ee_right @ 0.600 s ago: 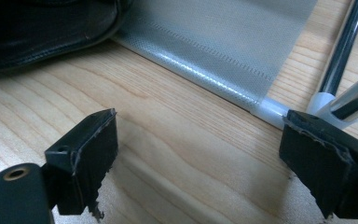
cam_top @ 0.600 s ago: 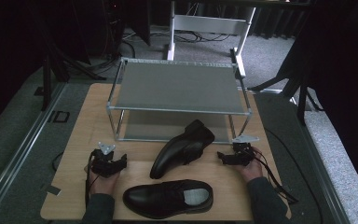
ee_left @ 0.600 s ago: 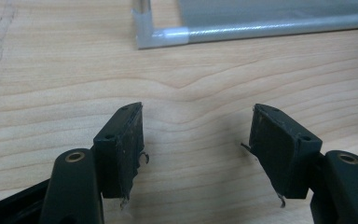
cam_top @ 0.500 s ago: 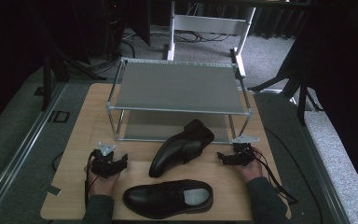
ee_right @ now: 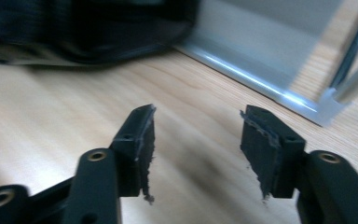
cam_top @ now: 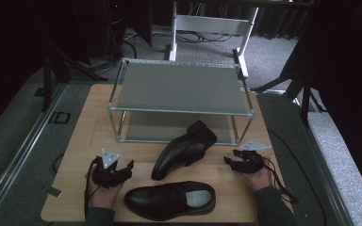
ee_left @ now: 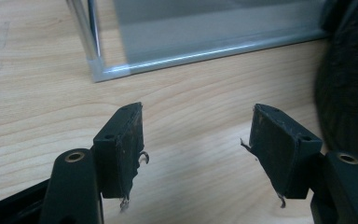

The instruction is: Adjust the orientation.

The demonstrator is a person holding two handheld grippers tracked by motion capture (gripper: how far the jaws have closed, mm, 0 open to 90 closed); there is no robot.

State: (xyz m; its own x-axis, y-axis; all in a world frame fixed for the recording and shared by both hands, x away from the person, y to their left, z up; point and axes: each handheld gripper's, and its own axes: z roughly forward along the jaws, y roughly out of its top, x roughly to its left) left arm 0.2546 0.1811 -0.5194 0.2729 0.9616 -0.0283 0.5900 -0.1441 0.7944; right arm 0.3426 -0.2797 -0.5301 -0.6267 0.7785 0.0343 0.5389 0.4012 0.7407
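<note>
Shoes: two black dress shoes on the wooden table [cam_top: 80, 136]. We see the near shoe [cam_top: 169, 200] lying along the near edge, toe toward the left; the far shoe [cam_top: 184, 149] lies slanted at mid-table, its heel just under the front rail of the rack [cam_top: 179, 87].
Rack: two grey shelves in a metal frame, standing toward the far edge; both shelves bare.
Left gripper [cam_top: 122, 170]: resting low on the table near the near-left corner, jaws spread wide with nothing between them; in the left gripper view [ee_left: 196, 135] we see bare wood in the gap and dark leather at the right edge.
Right gripper [cam_top: 231, 162]: near the right edge, just right of the far shoe, jaws likewise wide and empty; its own view [ee_right: 196, 140] is blurred.
Step, as we judge it: closing in on a shoe to shelve it.
How to do it well: we would take the far shoe at the heel collar, where the jaws get an edge to pinch, not across the smooth toe.
Risk: toe sagging and catching the front rail; lift level, clear the rail, then slide in.
</note>
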